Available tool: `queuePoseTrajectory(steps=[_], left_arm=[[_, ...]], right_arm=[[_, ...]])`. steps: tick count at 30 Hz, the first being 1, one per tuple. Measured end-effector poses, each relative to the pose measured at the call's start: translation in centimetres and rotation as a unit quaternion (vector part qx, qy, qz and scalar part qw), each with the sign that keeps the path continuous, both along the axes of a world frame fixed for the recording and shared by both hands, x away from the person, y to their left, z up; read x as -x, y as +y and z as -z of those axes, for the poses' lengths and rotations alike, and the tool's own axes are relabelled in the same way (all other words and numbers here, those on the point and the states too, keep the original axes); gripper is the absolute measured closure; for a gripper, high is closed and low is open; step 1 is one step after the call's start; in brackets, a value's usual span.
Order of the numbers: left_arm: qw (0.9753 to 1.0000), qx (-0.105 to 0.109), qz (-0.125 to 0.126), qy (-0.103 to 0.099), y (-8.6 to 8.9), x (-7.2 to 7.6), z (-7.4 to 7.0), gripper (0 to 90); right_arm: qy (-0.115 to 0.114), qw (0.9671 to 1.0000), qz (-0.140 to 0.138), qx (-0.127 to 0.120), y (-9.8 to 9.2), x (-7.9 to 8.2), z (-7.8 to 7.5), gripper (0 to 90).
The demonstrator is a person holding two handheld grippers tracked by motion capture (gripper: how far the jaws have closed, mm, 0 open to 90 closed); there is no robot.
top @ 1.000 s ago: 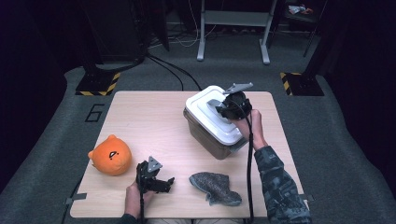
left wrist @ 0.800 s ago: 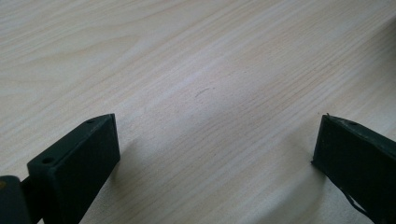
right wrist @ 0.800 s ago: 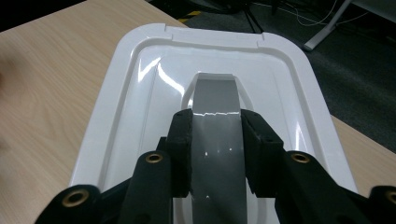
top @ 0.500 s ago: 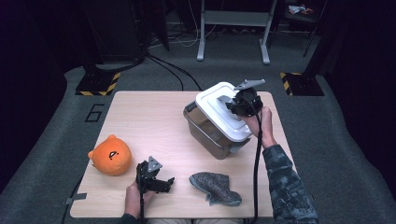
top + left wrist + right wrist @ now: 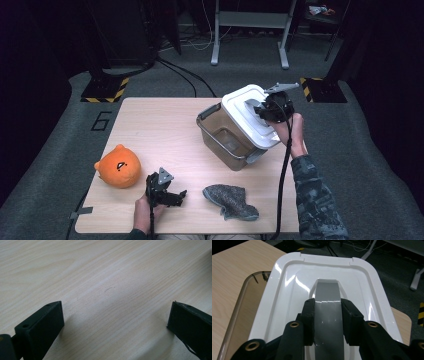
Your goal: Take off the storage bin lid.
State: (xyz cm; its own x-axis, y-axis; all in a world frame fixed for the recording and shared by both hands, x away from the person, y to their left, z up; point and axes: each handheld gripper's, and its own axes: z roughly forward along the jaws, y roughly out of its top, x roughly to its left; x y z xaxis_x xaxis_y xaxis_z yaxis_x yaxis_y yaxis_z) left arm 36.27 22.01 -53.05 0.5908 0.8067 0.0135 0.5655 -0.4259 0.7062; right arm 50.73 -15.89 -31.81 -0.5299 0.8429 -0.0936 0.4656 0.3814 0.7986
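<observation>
While clamped by its handle, lid [image 5: 250, 114] tilts rightward.

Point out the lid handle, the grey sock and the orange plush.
lid handle [image 5: 328, 312], right gripper view, grey strap between the jaws.
grey sock [image 5: 229, 199], high view, middle of the fabric.
orange plush [image 5: 118, 166], high view, centre of its face.

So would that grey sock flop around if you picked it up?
Probably yes. The sock lies crumpled and flat on the table, so it looks soft and floppy. It seems thin and light, and being knitted cloth, it likely won't slip, roll or break.
</observation>
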Motion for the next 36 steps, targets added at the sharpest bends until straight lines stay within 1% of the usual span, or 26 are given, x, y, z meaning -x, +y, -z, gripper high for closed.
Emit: queuePoseTrajectory(steps=[1,2,3,4,10,14,17,18,19,24,27,30,33,35,36], left_arm=[[1.0,-0.001,0.0,-0.003,0.0,0.0,0.0,0.1],[1.0,0.001,-0.001,0.001,0.0,0.0,0.0,0.1],[1.0,-0.002,0.0,-0.002,0.0,0.0,0.0,0.1],[1.0,-0.002,0.0,-0.003,0.0,0.0,0.0,0.1],[1.0,-0.001,-0.001,-0.004,0.0,0.0,0.0,0.1],[1.0,-0.001,-0.001,-0.004,0.0,0.0,0.0,0.1],[1.0,-0.003,0.0,-0.003,0.0,0.0,0.0,0.1],[1.0,0.0,-0.002,-0.004,0.0,0.0,0.0,0.1],[1.0,-0.002,-0.001,-0.005,0.0,0.0,0.0,0.1],[1.0,-0.002,-0.001,-0.005,0.0,0.0,0.0,0.1],[1.0,-0.001,-0.001,-0.004,0.0,0.0,0.0,0.1],[1.0,-0.002,0.0,-0.002,0.0,0.0,0.0,0.1],[1.0,-0.003,-0.001,-0.005,0.0,0.0,0.0,0.1],[1.0,-0.003,0.0,-0.003,0.0,0.0,0.0,0.1],[1.0,-0.001,-0.001,-0.004,0.0,0.0,0.0,0.1]], right_arm=[[-0.002,1.0,0.001,0.001,-0.3,0.0,0.0,66.4],[0.001,1.0,0.007,0.0,-0.5,0.0,0.0,66.4],[0.0,0.9999,0.011,0.0,-0.7,0.0,0.0,66.3],[-0.003,0.9999,0.013,0.001,-0.9,-0.1,0.0,66.4],[-0.002,0.9994,0.034,0.003,-2.2,-0.1,0.0,66.4],[0.002,0.9986,0.054,-0.002,-3.0,-0.2,0.1,66.4],[0.0,0.998,0.064,0.001,-3.9,-0.2,0.2,66.4],[0.001,0.9975,0.07,-0.003,-4.1,-0.3,0.3,66.4],[0.001,0.9971,0.075,-0.004,-4.3,-0.3,0.4,66.3],[0.003,0.995,0.099,-0.005,-5.4,-0.4,0.7,66.4],[0.003,0.994,0.109,0.001,-5.9,-0.6,1.1,66.3],[0.005,0.9926,0.121,0.001,-6.5,-0.8,1.6,66.3],[0.011,0.9906,0.137,0.004,-6.9,-0.9,2.1,66.3],[0.012,0.9895,0.144,0.007,-7.2,-1.0,2.5,66.3],[0.013,0.9888,0.148,0.003,-7.3,-1.1,2.7,66.4]])
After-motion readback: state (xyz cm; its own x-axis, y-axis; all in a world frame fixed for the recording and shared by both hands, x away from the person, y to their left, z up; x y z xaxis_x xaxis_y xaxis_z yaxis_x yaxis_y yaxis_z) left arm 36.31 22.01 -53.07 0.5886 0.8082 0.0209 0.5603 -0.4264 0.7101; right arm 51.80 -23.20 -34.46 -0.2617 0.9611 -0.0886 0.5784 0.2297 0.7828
